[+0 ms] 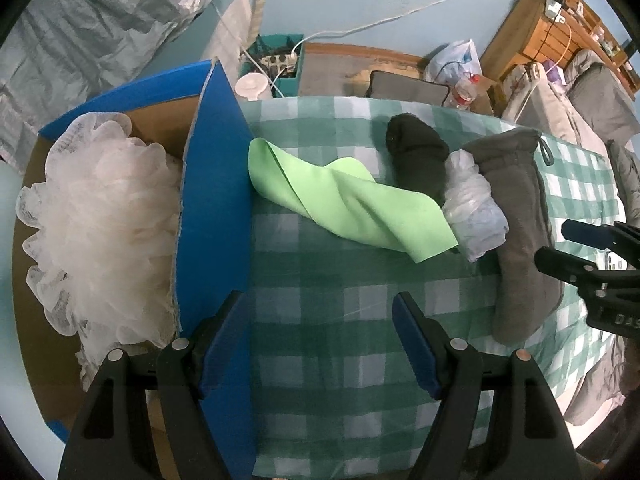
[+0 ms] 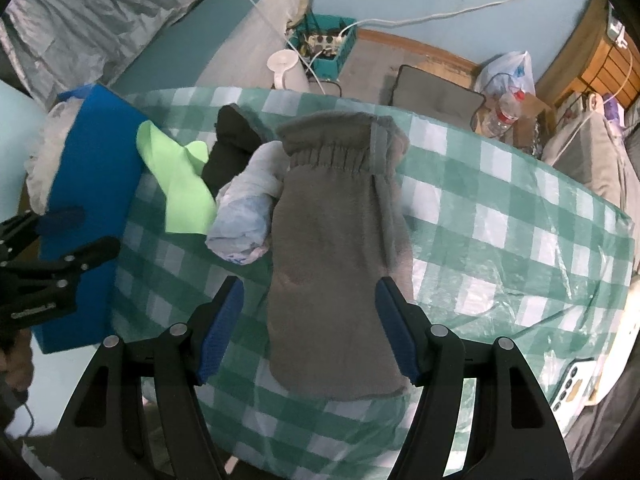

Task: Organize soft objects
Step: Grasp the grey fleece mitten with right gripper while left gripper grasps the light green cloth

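Box [image 1: 216, 184] with the loofah [image 1: 100, 216] is sitting far left, the open left gripper [image 1: 320, 344] is hanging empty over bare counter [image 1: 320, 280], and the grey mitten [image 2: 336, 248] is lying lengthwise, near to far, between the open right gripper's [image 2: 308, 328] fingers.

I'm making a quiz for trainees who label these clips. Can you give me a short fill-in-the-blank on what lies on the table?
1. The white mesh puff sits inside the ____ box.
2. The right tool is open, with the ____ mitten between its pads.
3. The tablecloth has a green and white ____ pattern.
4. The green cloth lies against the ____ sock.

Missing words: blue; grey; checked; black
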Motion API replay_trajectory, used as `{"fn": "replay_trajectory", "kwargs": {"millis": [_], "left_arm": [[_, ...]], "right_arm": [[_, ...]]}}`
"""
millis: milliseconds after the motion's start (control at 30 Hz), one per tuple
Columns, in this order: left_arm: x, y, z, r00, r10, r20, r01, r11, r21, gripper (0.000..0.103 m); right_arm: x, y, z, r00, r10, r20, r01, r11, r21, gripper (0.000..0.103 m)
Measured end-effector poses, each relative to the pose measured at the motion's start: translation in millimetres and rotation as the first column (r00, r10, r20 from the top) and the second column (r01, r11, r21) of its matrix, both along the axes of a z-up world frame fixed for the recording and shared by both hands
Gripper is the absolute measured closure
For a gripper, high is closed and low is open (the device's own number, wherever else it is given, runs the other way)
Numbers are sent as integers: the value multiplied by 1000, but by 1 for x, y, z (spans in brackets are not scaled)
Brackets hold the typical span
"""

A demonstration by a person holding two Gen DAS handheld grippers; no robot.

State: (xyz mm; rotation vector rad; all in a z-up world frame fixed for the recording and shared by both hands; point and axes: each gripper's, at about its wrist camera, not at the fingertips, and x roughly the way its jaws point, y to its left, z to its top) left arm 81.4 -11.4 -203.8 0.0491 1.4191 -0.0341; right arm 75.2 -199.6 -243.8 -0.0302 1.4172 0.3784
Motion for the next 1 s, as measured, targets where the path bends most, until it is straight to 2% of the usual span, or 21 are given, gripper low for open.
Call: {"fn": "replay_trajectory", "kwargs": {"millis": [233,333,533,767,900,1000], "left_arm": [[3,-16,-1,1000,-11,-21,9,999,-51,24],[9,-25,-3,1000,-16,-26,14,997,-71,23],[27,-28,-8,1000,2,-17,-3,994,-106,22],[50,-27,-24,999,13,-34,-16,996,-91,22],[57,-28,-33,998,4,-57,-8,996,-84,22],[62,-31,-39,998,-7,-67,2,997,-79,22]], "right_arm": [[1,8,-23,999,-2,-40,1,1000,-27,35],[1,6,-34,998,-22,-63,17,997,-70,35],[1,0,-39,998,-24,-58,21,999,-50,36],[-1,-4,-45,999,-27,-44,24,998,-64,59],[-6,-5,-43,999,-20,-42,18,999,-33,87],[-8,-5,-41,1000,-3,-29,2,999,-35,90]]}}
